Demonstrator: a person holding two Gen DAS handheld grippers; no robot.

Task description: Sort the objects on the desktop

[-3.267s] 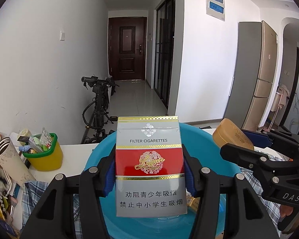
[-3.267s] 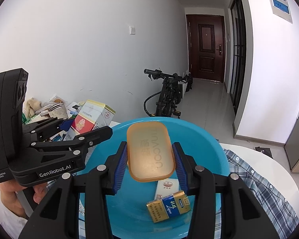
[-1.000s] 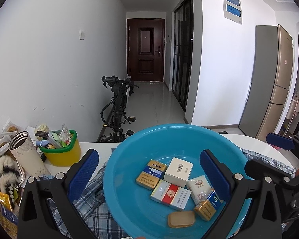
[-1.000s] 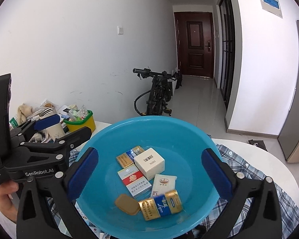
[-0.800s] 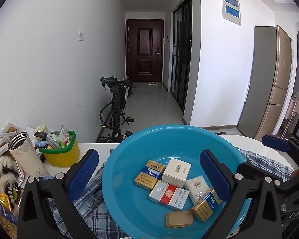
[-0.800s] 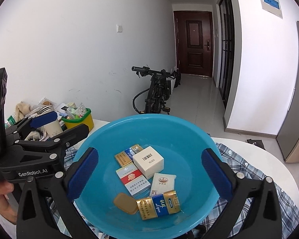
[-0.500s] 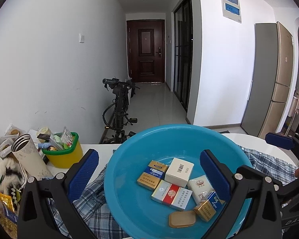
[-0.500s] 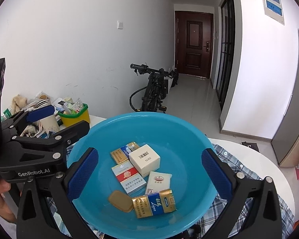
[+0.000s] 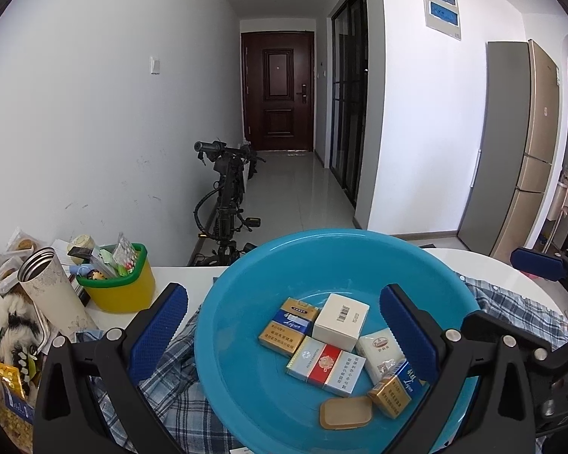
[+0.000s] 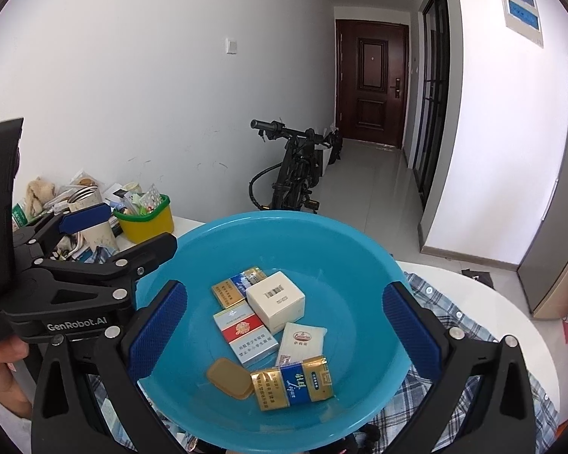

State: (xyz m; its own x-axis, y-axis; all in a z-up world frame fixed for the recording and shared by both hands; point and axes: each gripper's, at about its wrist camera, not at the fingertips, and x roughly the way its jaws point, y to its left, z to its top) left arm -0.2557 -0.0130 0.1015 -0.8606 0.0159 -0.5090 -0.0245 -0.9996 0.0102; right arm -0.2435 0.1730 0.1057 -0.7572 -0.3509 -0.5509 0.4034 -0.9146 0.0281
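A blue basin (image 9: 227, 321) (image 10: 344, 242) sits on a plaid shirt on the white table. In it lie a red-and-silver cigarette pack (image 9: 325, 365) (image 10: 244, 336), a white box (image 9: 340, 319) (image 10: 276, 300), blue-and-gold packs (image 9: 289, 325) (image 10: 293, 382), a cream pack (image 9: 380, 350) (image 10: 301, 342) and a small tan case (image 9: 346, 412) (image 10: 229, 378). My left gripper (image 9: 284, 325) is open and empty above the basin. My right gripper (image 10: 284, 325) is open and empty above it too.
A yellow-and-green tub of small items (image 9: 119, 283) (image 10: 145, 215) and a metal cup (image 9: 51, 287) stand left of the basin among clutter. The plaid shirt (image 10: 458, 325) spreads under the basin. A black bicycle (image 9: 227, 200) leans by the wall beyond the table.
3.3 s ago the left gripper held the red-and-silver pack and the right held the tan case; both now lie in the basin. In the last second both open grippers only drifted slightly.
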